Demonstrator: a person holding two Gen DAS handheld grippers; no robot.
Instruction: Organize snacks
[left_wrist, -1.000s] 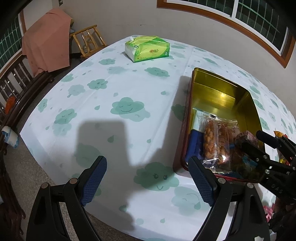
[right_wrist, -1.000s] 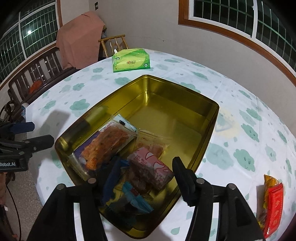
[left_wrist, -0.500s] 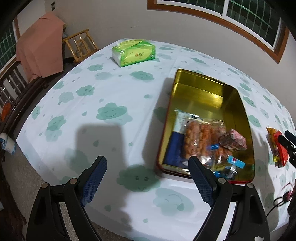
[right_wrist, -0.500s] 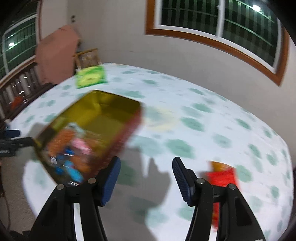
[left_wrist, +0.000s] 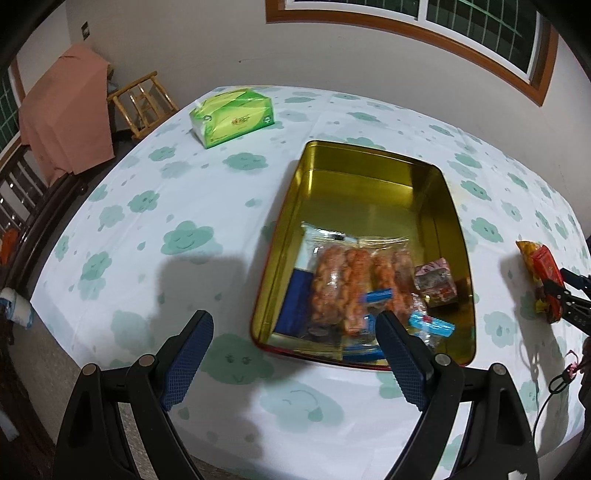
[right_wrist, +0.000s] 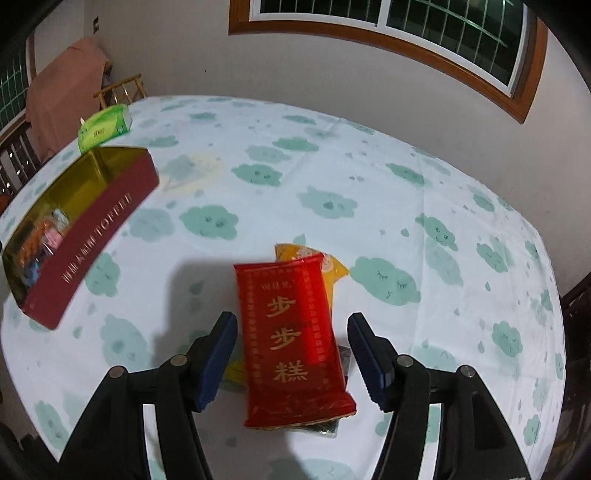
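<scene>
glossy gold metal tin (left_wrist: 373, 192), shiny red plastic snack packet (right_wrist: 291, 332), matt cloth tablecloth (right_wrist: 369, 177), wooden chair (left_wrist: 142, 103)

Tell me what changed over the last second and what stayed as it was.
The right tool swung from above the tin to straddle the red snack pack lying on other packets; its jaws are opening, not gripping. The left tool drifted slightly, open and empty. Tin, its snacks and tissue pack stayed put.

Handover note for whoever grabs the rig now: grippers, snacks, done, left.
Left gripper: open, empty, hovering by the tin's near end.
Right gripper: jaws opening, straddling the red snack pack, pads not touching it.
Tin: several snacks at its near end, far half bare.
Left: red pack and yellow pack beneath it lie on the tablecloth, outside the tin.
</scene>
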